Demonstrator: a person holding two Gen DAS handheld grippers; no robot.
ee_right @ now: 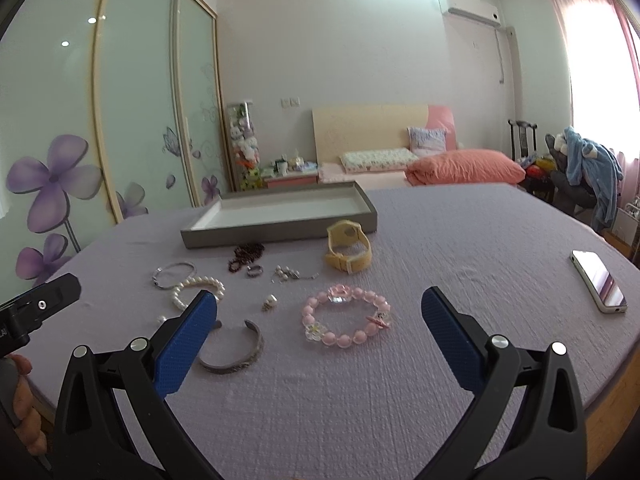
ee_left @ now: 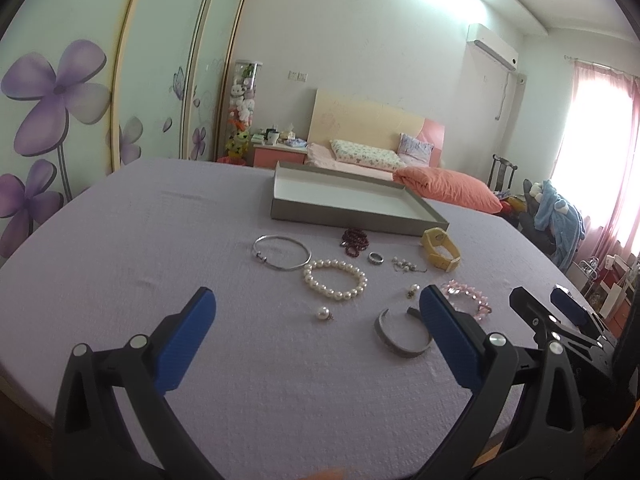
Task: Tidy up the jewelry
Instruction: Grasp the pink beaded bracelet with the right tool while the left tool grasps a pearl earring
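Jewelry lies scattered on a purple cloth in front of a grey tray (ee_left: 340, 212) (ee_right: 280, 227) with a white inside. I see a pearl bracelet (ee_left: 335, 279) (ee_right: 188, 286), a silver bangle (ee_left: 282, 258) (ee_right: 174, 274), a grey cuff (ee_left: 402, 340) (ee_right: 236, 354), a pink bead bracelet (ee_right: 346, 322) (ee_left: 466, 298), a yellow watch (ee_left: 440, 249) (ee_right: 349, 250), dark red beads (ee_left: 354, 238) (ee_right: 245, 256), a ring (ee_left: 376, 258) (ee_right: 254, 271) and a loose pearl (ee_left: 323, 313). My left gripper (ee_left: 316, 344) is open, short of the pearl. My right gripper (ee_right: 320, 340) is open, just short of the pink bracelet.
A phone (ee_right: 599, 281) lies at the right of the cloth. Small earrings (ee_left: 406, 264) (ee_right: 286, 274) sit mid-table. A hand (ee_right: 24, 412) holds the left tool at the lower left. The table edge (ee_right: 612, 380) falls away on the right; a bed (ee_left: 384, 160) stands behind.
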